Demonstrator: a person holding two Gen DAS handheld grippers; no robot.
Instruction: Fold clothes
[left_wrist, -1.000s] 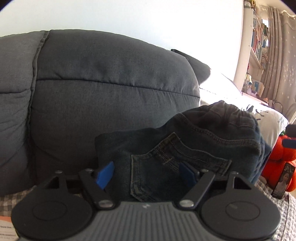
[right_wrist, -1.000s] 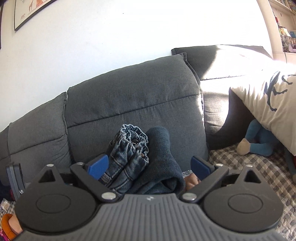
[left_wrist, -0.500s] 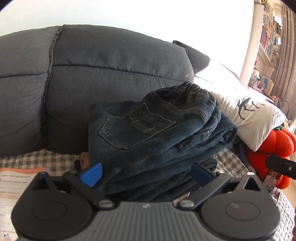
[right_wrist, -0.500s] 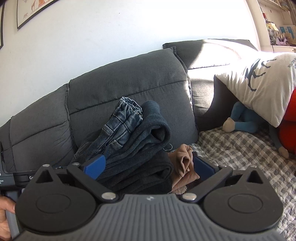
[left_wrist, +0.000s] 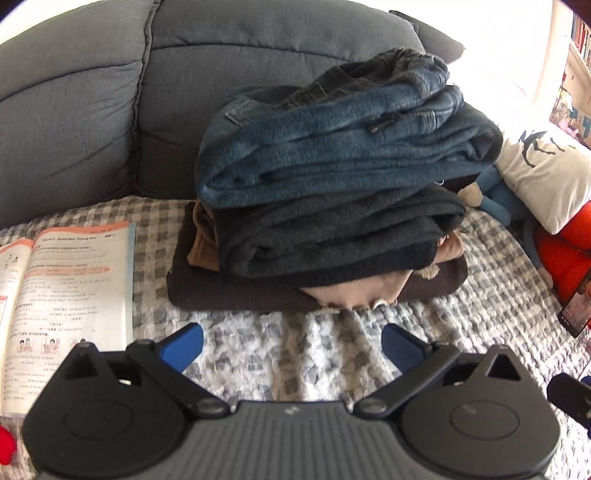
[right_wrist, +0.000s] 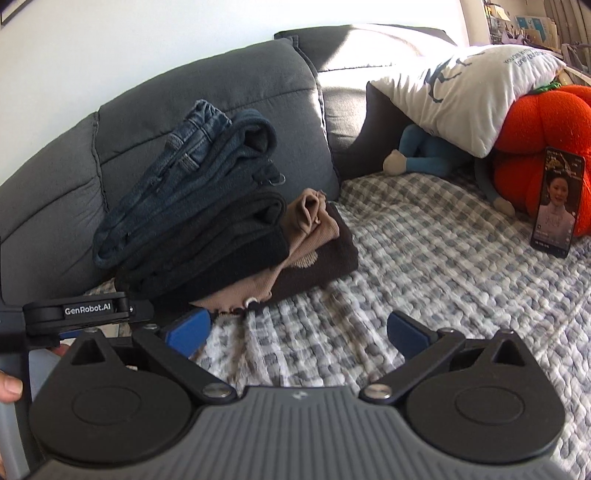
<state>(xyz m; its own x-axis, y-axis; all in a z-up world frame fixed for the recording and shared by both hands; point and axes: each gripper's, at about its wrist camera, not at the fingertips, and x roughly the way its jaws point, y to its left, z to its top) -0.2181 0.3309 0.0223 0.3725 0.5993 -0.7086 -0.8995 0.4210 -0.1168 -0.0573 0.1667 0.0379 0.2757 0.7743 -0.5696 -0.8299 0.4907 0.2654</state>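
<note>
A stack of folded clothes sits on the checked blanket (left_wrist: 303, 354) against the grey sofa back. Folded blue jeans (left_wrist: 332, 140) lie on top, over a dark garment (left_wrist: 332, 236), a tan piece (left_wrist: 369, 295) and a dark brown one (left_wrist: 229, 295). My left gripper (left_wrist: 291, 349) hovers just in front of the stack, open, with only blanket between its blue pads. In the right wrist view the same stack, topped by the jeans (right_wrist: 184, 177), lies to the left. My right gripper (right_wrist: 299, 332) is open over the blanket (right_wrist: 424, 266), beside the other gripper's body (right_wrist: 88, 310).
An open textbook (left_wrist: 62, 295) lies left of the stack. A white pillow (right_wrist: 461, 88), an orange plush pumpkin (right_wrist: 546, 125) and a blue stuffed toy (right_wrist: 424, 155) crowd the right end of the sofa. A phone (right_wrist: 557, 199) leans against the pumpkin. A hand's fingertip (right_wrist: 9, 386) shows at the left edge.
Both grippers have drawn back and tilted down, away from the folded jeans they flanked a second ago. The jeans now rest on the stack, and blanket shows between both pairs of fingers.
</note>
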